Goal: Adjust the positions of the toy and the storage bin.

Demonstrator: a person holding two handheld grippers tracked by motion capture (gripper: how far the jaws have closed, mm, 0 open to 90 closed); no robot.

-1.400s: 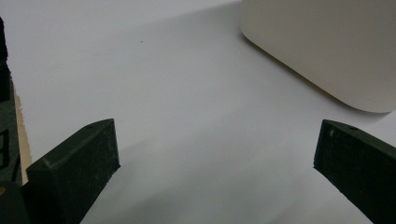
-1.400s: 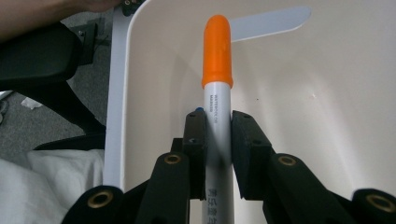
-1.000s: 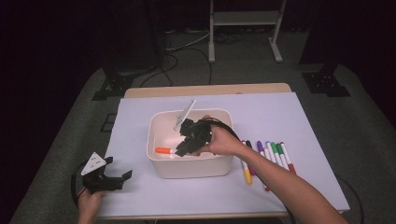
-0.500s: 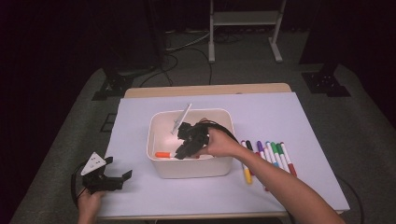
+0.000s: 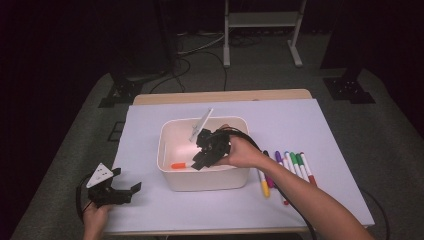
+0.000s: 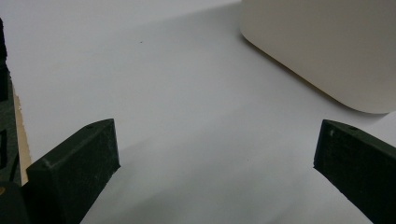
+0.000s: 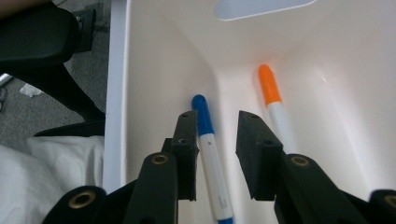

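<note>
A white bin (image 5: 205,181) stands mid-table. My right gripper (image 5: 199,159) reaches down into it. In the right gripper view its jaws (image 7: 217,121) have just been opening, and a blue-capped marker (image 7: 201,109) lies between them on the bin floor with a gap to the right pad. An orange-capped marker (image 7: 271,88) lies beside it, also seen from above (image 5: 178,165). My left gripper (image 5: 128,179) rests on the table at the front left, open, with nothing between its jaws (image 6: 217,140).
Several coloured markers (image 5: 290,165) lie in a row on the white sheet right of the bin. A white pen (image 5: 201,125) leans over the bin's far rim. The bin's corner (image 6: 327,46) is ahead of the left gripper.
The right hand has shifted slightly inside the bin. The left gripper has stayed where it was.
</note>
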